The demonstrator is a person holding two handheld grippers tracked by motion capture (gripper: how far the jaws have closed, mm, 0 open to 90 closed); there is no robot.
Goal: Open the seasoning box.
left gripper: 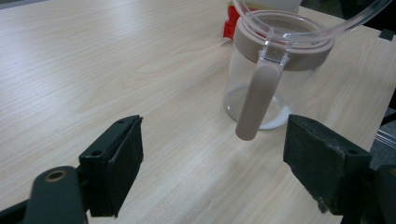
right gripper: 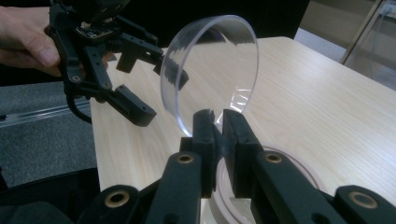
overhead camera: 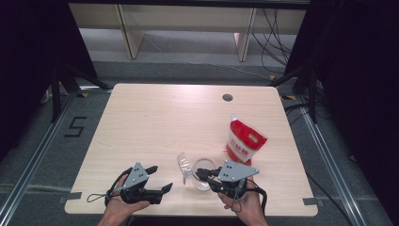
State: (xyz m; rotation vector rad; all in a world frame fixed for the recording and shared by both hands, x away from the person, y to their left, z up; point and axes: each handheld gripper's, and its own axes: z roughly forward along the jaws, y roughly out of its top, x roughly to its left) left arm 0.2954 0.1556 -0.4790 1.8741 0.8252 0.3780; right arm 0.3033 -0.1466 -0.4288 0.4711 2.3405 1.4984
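The jar (left gripper: pixel 275 70) hides most of the red pouch (left gripper: pixel 227 25) behind it; the clear lid (left gripper: pixel 317 28) is cut off at the picture's top edge.

even overhead light, dark surroundings, soft shadows, slightly blurry gripper views.

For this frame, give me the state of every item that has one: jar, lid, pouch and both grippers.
Jar: upright on the table, mouth uncovered.
Lid: swung up on its hinge, standing open, rim pinched by the right gripper.
Pouch: standing upright behind the jar, cap on.
Left gripper: open, nothing between its fingers, near the jar's handle.
Right gripper: shut on the lid.
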